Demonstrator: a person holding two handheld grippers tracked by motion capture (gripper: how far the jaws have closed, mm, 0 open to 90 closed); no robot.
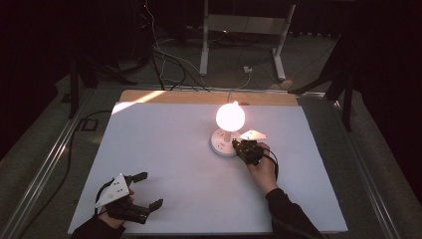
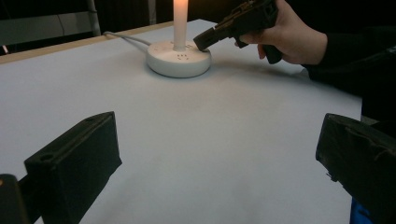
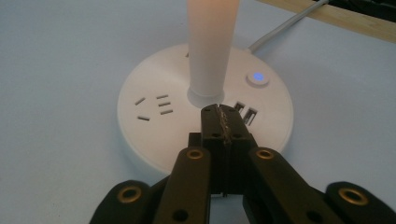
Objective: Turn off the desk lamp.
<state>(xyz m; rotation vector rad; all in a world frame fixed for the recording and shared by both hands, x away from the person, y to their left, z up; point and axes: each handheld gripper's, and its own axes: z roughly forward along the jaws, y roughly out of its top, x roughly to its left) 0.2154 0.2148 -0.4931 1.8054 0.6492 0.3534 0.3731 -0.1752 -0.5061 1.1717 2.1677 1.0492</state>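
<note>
A lit lamp with a glowing round bulb (image 1: pixel 230 116) stands on a round white base (image 1: pixel 223 143) at the middle right of the table. The base (image 3: pixel 149 135) carries socket slots, two USB ports (image 3: pixel 246 112) and a button (image 3: pixel 257 77) glowing blue. My right gripper (image 1: pixel 235 145) is shut with nothing between its jaws. Its tip (image 3: pixel 223 116) lies over the base, just in front of the white stem (image 3: pixel 210 46) and beside the USB ports; I cannot tell if it touches. Near the front left edge my left gripper (image 1: pixel 151 189) is open and empty over the bare table.
A white sheet (image 1: pixel 174 149) covers the table, with a wooden strip (image 1: pixel 199 97) along the back. The lamp's white cable (image 2: pixel 126 39) runs from the base toward the back edge. Beyond the table are a metal stand (image 1: pixel 244 30) and loose cables on the floor.
</note>
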